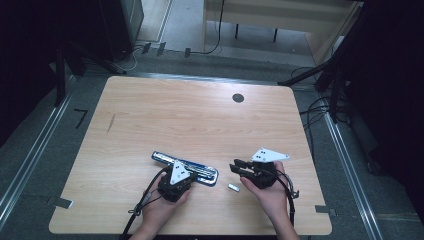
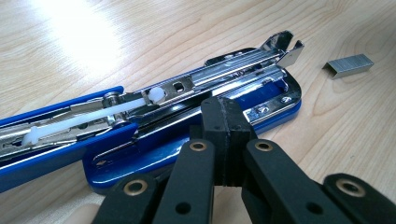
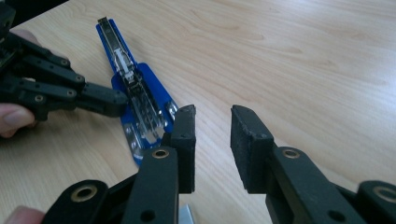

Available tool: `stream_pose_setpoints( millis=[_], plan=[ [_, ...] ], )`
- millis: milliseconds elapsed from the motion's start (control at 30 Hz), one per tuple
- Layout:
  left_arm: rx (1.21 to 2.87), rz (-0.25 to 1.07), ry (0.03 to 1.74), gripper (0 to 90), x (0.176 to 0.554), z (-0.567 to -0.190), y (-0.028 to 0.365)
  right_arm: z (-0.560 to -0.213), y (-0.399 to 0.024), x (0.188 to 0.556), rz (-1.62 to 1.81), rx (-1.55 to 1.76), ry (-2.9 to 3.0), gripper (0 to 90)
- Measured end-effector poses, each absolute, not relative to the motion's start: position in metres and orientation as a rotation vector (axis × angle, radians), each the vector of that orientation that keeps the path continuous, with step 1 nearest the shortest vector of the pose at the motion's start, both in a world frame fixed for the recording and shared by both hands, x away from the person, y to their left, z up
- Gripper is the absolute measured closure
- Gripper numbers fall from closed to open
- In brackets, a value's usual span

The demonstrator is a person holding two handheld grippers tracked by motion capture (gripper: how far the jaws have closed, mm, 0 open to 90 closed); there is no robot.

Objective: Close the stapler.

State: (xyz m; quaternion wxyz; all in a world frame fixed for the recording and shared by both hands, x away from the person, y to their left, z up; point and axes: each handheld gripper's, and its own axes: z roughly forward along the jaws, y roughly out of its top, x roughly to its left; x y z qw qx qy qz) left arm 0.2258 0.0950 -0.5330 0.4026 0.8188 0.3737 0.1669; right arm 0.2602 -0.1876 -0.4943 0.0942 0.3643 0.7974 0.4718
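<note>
A blue metal stapler (image 1: 186, 168), swung fully open, lies flat on the pale wood-grain worktop (image 1: 200, 120), near its front edge and a little left of centre. From the high view it runs from about ten o'clock down to four o'clock. Its blue base plate has a shiny, slightly scuffed lacquer and two small rivets at the wider end. Above that sits the chrome staple channel (image 2: 233, 70), open on top, with slots along it, a white plastic pusher rod (image 2: 93, 114) lying inside, and a bent steel lip at the tip. The blue top arm stretches away beyond the hinge.

The left gripper (image 2: 224, 140) rests against the stapler's near edge, its black pads pressed together with nothing between them.

A short silvery strip of staples (image 1: 233, 187) lies loose on the worktop at about four o'clock from the stapler, just beside its wide end and apart from it.

The right gripper (image 3: 212, 140) hangs over that strip, jaws spread with bare wood showing between them; they pinch nothing.
</note>
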Motion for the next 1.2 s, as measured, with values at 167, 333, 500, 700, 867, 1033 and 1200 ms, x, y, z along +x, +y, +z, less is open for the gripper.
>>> stream_pose_setpoints(
  millis=[167, 333, 500, 700, 867, 1033, 1200],
  plan=[
    [2.069, 0.421, 0.944, 90.0, 0.226, -0.533, 0.095, -0.502, -0.198, 0.249, 1.413, 1.075, 2.377, 71.0],
    [2.068, 0.416, 0.943, 90.0, 0.226, -0.533, 0.095, -0.506, -0.208, 0.239, 1.408, 1.102, 2.359, 70.9],
    [2.069, 0.423, 0.944, 90.0, 0.226, -0.533, 0.095, -0.512, -0.220, 0.225, 1.379, 1.133, 2.340, 69.8],
    [2.068, 0.423, 0.944, 90.0, 0.226, -0.533, 0.095, -0.517, -0.231, 0.215, 1.353, 1.158, 2.323, 67.7],
    [2.069, 0.422, 0.943, 90.0, 0.226, -0.533, 0.095, -0.518, -0.235, 0.213, 1.343, 1.167, 2.316, 64.5],
    [2.066, 0.415, 0.943, 90.0, 0.226, -0.533, 0.095, -0.520, -0.235, 0.212, 1.351, 1.154, 2.330, 67.8],
    [2.068, 0.417, 0.942, 90.0, 0.226, -0.533, 0.095, -0.525, -0.224, 0.211, 1.342, 1.093, 2.399, 70.2]
  ],
)
